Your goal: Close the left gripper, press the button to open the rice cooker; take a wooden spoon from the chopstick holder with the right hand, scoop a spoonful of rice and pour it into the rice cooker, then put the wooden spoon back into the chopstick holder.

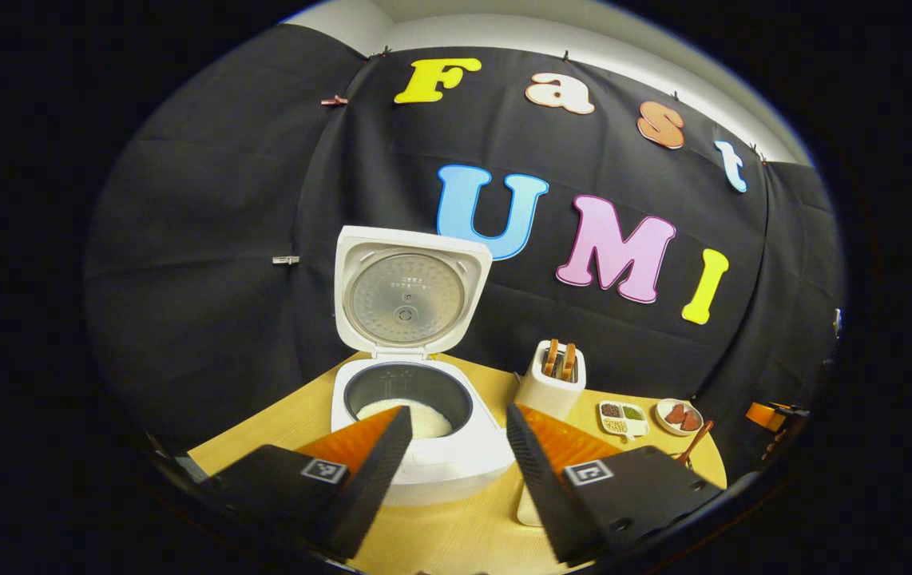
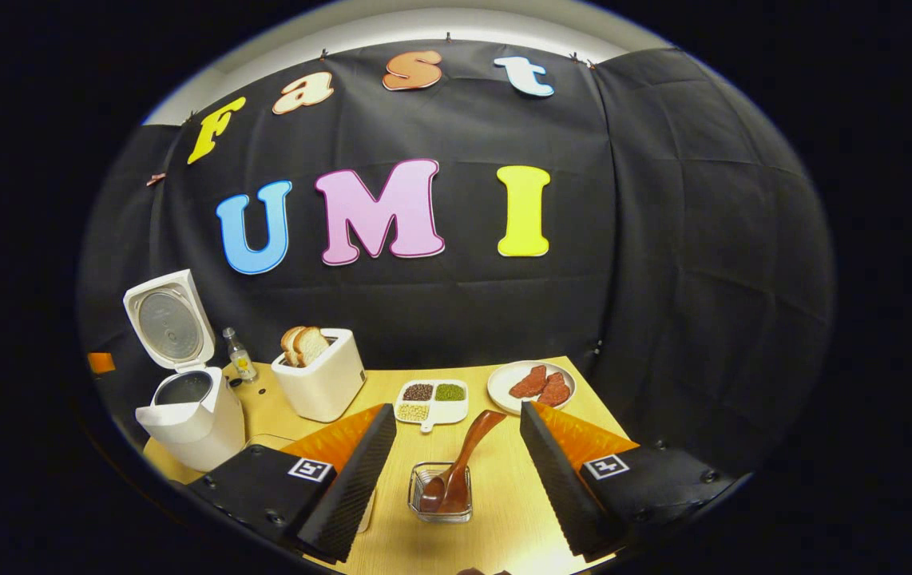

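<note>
The white rice cooker (image 1: 432, 467) stands on the wooden table with its lid (image 1: 408, 291) swung up. White rice (image 1: 408, 417) lies in its dark pot. My left gripper (image 1: 457, 411) is open just in front of the cooker, its fingers apart on either side of the pot's front. In the right gripper view the wooden spoon (image 2: 464, 459) leans, bowl down, in a small clear holder (image 2: 442, 497). My right gripper (image 2: 457, 409) is open, and the holder sits between its fingers and a little ahead. The cooker (image 2: 192, 423) stands far left in that view.
A white toaster (image 2: 320, 383) with bread slices stands beside the cooker, with a small bottle (image 2: 239, 355) behind. A divided dish of grains (image 2: 432, 399) and a plate of meat (image 2: 532, 383) sit at the back of the table (image 2: 504, 511).
</note>
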`<state>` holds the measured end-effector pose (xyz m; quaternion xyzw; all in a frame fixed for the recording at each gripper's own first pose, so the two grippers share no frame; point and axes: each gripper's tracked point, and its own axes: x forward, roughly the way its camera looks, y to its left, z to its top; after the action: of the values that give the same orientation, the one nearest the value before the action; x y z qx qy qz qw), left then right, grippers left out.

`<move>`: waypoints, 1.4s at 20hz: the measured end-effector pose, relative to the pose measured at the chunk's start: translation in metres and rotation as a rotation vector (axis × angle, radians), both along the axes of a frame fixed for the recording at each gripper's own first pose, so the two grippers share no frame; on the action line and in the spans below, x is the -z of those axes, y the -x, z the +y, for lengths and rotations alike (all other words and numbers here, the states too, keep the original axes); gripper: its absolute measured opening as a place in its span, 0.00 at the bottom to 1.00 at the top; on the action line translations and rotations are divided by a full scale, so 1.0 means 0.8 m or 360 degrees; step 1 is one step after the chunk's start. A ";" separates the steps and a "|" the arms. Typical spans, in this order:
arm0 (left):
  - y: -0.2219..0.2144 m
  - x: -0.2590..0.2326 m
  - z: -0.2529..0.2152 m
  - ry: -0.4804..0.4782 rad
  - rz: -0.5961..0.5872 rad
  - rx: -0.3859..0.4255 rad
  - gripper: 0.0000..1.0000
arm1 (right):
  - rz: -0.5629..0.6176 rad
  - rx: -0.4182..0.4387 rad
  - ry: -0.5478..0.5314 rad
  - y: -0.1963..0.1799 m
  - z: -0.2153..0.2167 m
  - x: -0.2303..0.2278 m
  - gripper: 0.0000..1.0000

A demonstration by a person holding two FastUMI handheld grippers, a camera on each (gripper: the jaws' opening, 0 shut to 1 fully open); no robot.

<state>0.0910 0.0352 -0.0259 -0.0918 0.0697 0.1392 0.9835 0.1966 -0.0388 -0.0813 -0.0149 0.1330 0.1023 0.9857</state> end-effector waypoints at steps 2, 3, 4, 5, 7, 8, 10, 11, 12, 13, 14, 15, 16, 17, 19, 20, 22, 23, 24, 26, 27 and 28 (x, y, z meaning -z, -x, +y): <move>0.004 0.005 -0.006 -0.0045 0.0019 -0.0031 0.97 | 0.0042 -0.0021 -0.0009 -0.010 0.000 0.014 0.98; 0.004 0.010 -0.012 -0.0054 0.0035 -0.0039 0.96 | 0.0067 -0.0029 -0.0018 -0.015 0.001 0.023 0.98; 0.005 0.013 -0.019 -0.0048 0.0053 -0.0036 0.96 | 0.0096 -0.0040 -0.0031 -0.021 0.001 0.031 0.98; 0.007 0.018 -0.026 -0.0036 0.0068 -0.0037 0.96 | 0.0133 -0.0046 -0.0045 -0.027 0.001 0.041 0.98; 0.008 0.026 -0.037 -0.0016 0.0094 -0.0047 0.96 | 0.0206 -0.0048 -0.0060 -0.039 -0.002 0.062 0.98; 0.010 0.031 -0.042 -0.0010 0.0113 -0.0058 0.96 | 0.0247 -0.0051 -0.0065 -0.046 -0.004 0.074 0.98; 0.015 0.044 -0.052 -0.0004 0.0155 -0.0079 0.95 | 0.0315 -0.0060 -0.0074 -0.060 -0.004 0.096 0.98; 0.018 0.052 -0.058 -0.0003 0.0179 -0.0087 0.95 | 0.0348 -0.0068 -0.0078 -0.067 -0.004 0.109 0.98; 0.020 0.061 -0.064 -0.0002 0.0208 -0.0096 0.95 | 0.0380 -0.0071 -0.0081 -0.075 -0.003 0.120 0.98; 0.023 0.070 -0.070 0.0000 0.0235 -0.0103 0.95 | 0.0415 -0.0078 -0.0088 -0.083 -0.002 0.132 0.98; 0.027 0.079 -0.075 0.0003 0.0262 -0.0107 0.96 | 0.0448 -0.0080 -0.0094 -0.090 -0.001 0.147 0.98; 0.031 0.088 -0.080 0.0009 0.0290 -0.0113 0.96 | 0.0487 -0.0078 -0.0101 -0.099 0.000 0.161 0.98; 0.034 0.096 -0.084 0.0017 0.0310 -0.0120 0.95 | 0.0529 -0.0075 -0.0112 -0.103 0.000 0.173 0.98; 0.036 0.102 -0.090 0.0031 0.0327 -0.0122 0.96 | 0.0572 -0.0068 -0.0130 -0.107 0.000 0.184 0.98; 0.040 0.114 -0.100 0.0048 0.0356 -0.0127 0.96 | 0.0674 -0.0051 -0.0182 -0.118 0.004 0.209 0.93; 0.041 0.118 -0.103 0.0046 0.0371 -0.0130 0.96 | 0.0712 -0.0045 -0.0216 -0.123 0.007 0.218 0.99; 0.044 0.124 -0.109 0.0035 0.0392 -0.0141 0.96 | 0.0750 -0.0031 -0.0260 -0.133 0.008 0.232 0.96; 0.045 0.125 -0.112 0.0033 0.0397 -0.0146 0.96 | 0.0769 -0.0027 -0.0292 -0.137 0.010 0.236 0.90; 0.046 0.125 -0.114 0.0035 0.0401 -0.0151 0.96 | 0.0789 -0.0026 -0.0331 -0.139 0.014 0.237 0.85; 0.049 0.127 -0.119 0.0044 0.0401 -0.0150 0.96 | 0.0806 0.0015 -0.0374 -0.143 0.013 0.238 0.73; 0.050 0.130 -0.121 0.0046 0.0402 -0.0149 0.96 | 0.0805 0.0029 -0.0396 -0.144 0.014 0.234 0.34; 0.051 0.131 -0.123 0.0047 0.0406 -0.0149 0.96 | 0.0815 0.0057 -0.0407 -0.143 0.012 0.233 0.35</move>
<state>0.0500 -0.0629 -0.1308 -0.0910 0.1918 0.1944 0.9577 0.3111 -0.0290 -0.2676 0.1381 0.3640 0.1013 0.9155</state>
